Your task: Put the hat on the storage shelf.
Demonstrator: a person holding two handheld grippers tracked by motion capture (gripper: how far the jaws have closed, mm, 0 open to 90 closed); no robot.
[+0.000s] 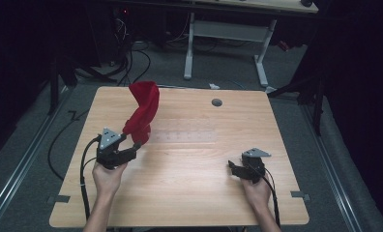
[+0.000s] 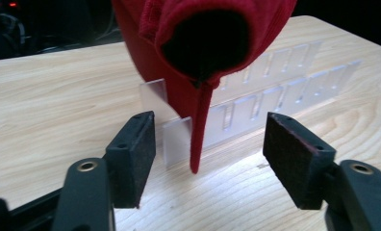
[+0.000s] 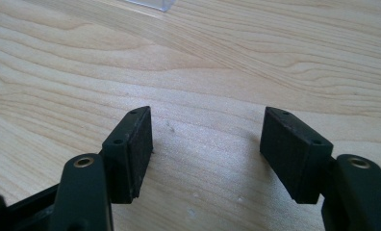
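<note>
A red cloth item stands tall over the left end of a clear plastic slotted rack on the wooden table. In the left gripper view the red cloth shows a dark opening, and a narrow red strip hangs down in front of the rack. My left gripper is open just short of that strip, not touching it. My right gripper is open low over bare wood at the right, with nothing between its fingers.
A grey round cap sits in the table's far middle. A corner of the clear rack shows at the top of the right gripper view. A white-legged desk and floor cables lie beyond the far edge.
</note>
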